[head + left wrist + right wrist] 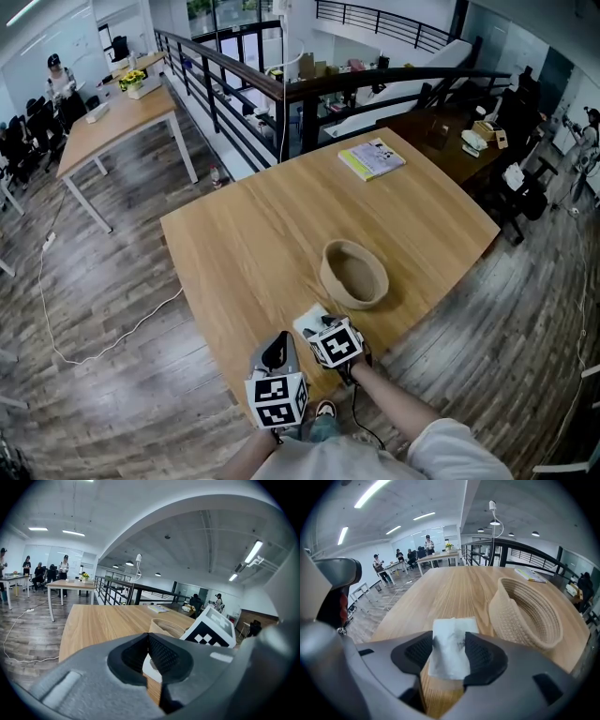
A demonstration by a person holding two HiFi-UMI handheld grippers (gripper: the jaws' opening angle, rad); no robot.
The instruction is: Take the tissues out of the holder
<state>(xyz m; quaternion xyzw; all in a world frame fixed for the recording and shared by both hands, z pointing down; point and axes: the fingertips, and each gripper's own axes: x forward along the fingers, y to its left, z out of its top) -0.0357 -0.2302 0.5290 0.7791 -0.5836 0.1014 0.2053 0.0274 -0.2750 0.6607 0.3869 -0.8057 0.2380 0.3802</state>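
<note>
Item: one white, flat, soft-wrapped pack of tissues (451, 629).
Location: out of the round, beige woven basket holder (508, 618) and just beside its wall, on my near side. It is over the light wooden table (450, 585). I cannot tell whether it rests on the wood or hangs just clear of it.
Holder contents: nothing shows inside the bowl in the right gripper view.
Right gripper (449, 641): clenched on the pack, with a dark ribbed pad against each long side and the near end tucked between the jaws.
Left gripper (147, 639): jaws closed tip to tip with nothing between them. It is held low at the table's near edge, beside the right one.
Long axis: runs along the line of my right jaws, away from me.
Facing: broad face up, far short edge towards the far end of the table.
Step in hand: as I judge it, the pack is already lifted out and I am placing it.
Next move calls for: settling the pack flat on the wood and parting the jaws. I then back straight off along its length so the pads do not drag it, keeping clear of the basket wall.
</note>
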